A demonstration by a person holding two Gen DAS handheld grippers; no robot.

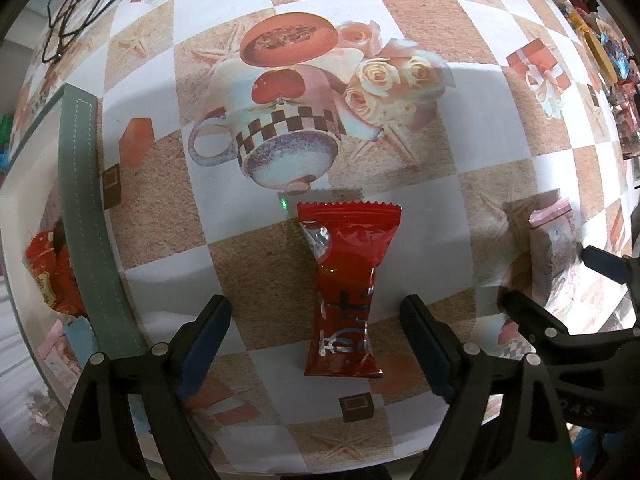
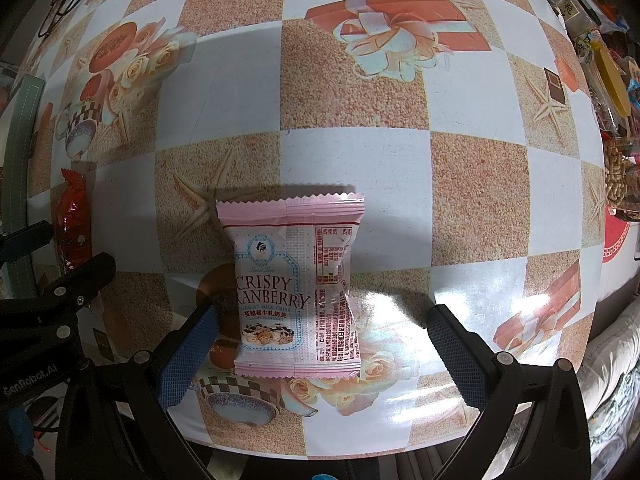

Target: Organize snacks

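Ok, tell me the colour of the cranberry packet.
Pink and white packet; right wrist view shows it best.

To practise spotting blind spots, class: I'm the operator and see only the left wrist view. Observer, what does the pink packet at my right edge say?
Observer: The pink packet reads "Crispy Cranberry", nougat milk crisp.
Operator: Is the right tool gripping it?
Observer: No. The right tool stands open around it, and its right pad is well clear.
Operator: Is there anything beyond the packet?
Observer: What look like peanuts sit at the right edge of the table.
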